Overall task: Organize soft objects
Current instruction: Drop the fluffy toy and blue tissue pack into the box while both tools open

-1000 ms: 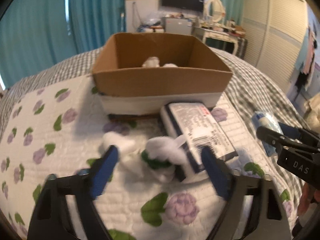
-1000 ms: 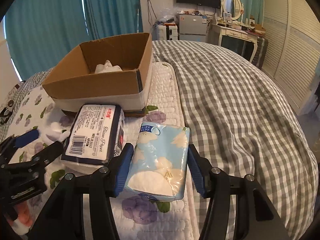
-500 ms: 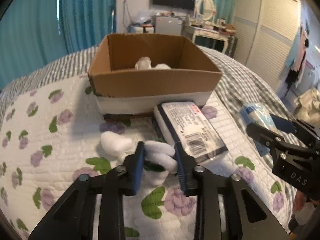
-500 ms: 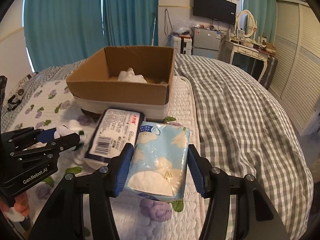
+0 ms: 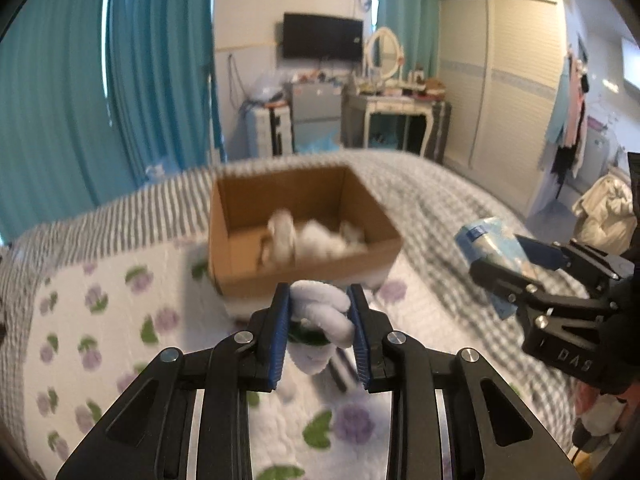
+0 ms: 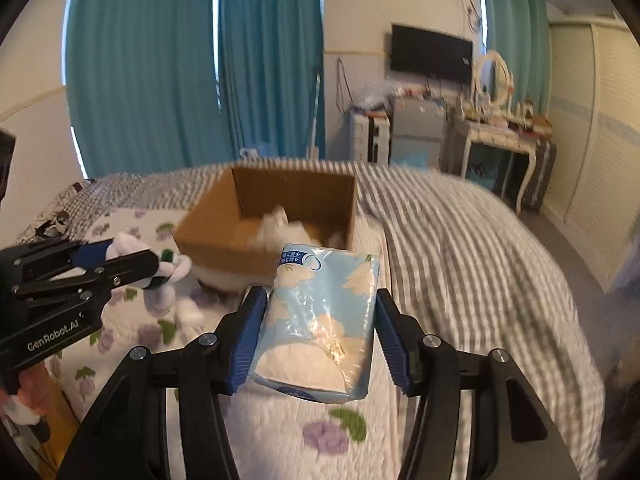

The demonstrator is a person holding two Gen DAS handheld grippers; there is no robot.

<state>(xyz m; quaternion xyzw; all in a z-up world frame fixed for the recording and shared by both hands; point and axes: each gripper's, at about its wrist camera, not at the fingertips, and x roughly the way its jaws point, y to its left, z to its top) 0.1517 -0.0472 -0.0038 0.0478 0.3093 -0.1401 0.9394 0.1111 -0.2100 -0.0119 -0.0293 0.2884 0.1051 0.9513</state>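
A few white soft things already lie in the cardboard box on the bed. The left hand-held gripper clamps a white plush toy, the right hand-held gripper a blue tissue pack; both hang short of the box, not yet dropped in.

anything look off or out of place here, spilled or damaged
Nothing stands out. The left gripper is shut on a white plush toy, the right gripper on a blue tissue pack, both intact and lifted above the quilt. The cardboard box sits upright with white soft items inside. The frames are blurred.
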